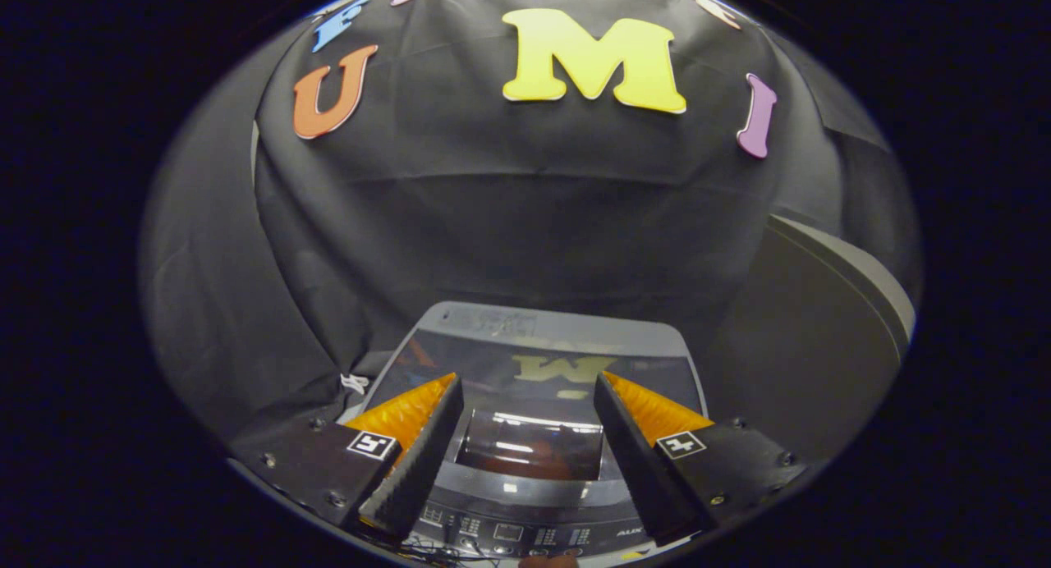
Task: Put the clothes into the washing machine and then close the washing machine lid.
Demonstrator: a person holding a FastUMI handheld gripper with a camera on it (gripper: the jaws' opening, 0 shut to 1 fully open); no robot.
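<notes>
**Desk:** Where is the washing machine?

**Photographer:** The washing machine (538, 404) stands directly below and ahead of the gripper (528, 404), its top filling the space between the two fingers (415, 449). It sits against the booth's black cloth wall (525, 215).

**Desk:** Is the lid up or down?

**Photographer:** The lid (542, 371) lies flat and closed, a dark glossy panel that mirrors the wall behind it. Nearer the fingers, a tinted window (532, 445) in the lid shows a dim reddish-brown interior with streaks of glare across it. Whether clothes lie inside, the picture does not settle.

**Desk:** Any writing legible?

**Photographer:** Very little. The control panel (513, 535) runs along the machine's near edge, with clusters of small buttons and a display. A pale brand mark at its right end is partly cut off by a finger and cannot be read with confidence. A faint label at the machine's far rim (493, 322) is too blurred to read. Each finger carries a square black-and-white marker (371, 446).

**Desk:** And the tongs?

**Photographer:** Spread wide, nothing between them; the fingers hang above the machine, one over each side of the window.

**Desk:** Anything else in frame?

**Photographer:** A small white scrap (355, 382) lies at the machine's left side by the cloth. A grey curved panel (854, 289) rises well off to the right.
</notes>
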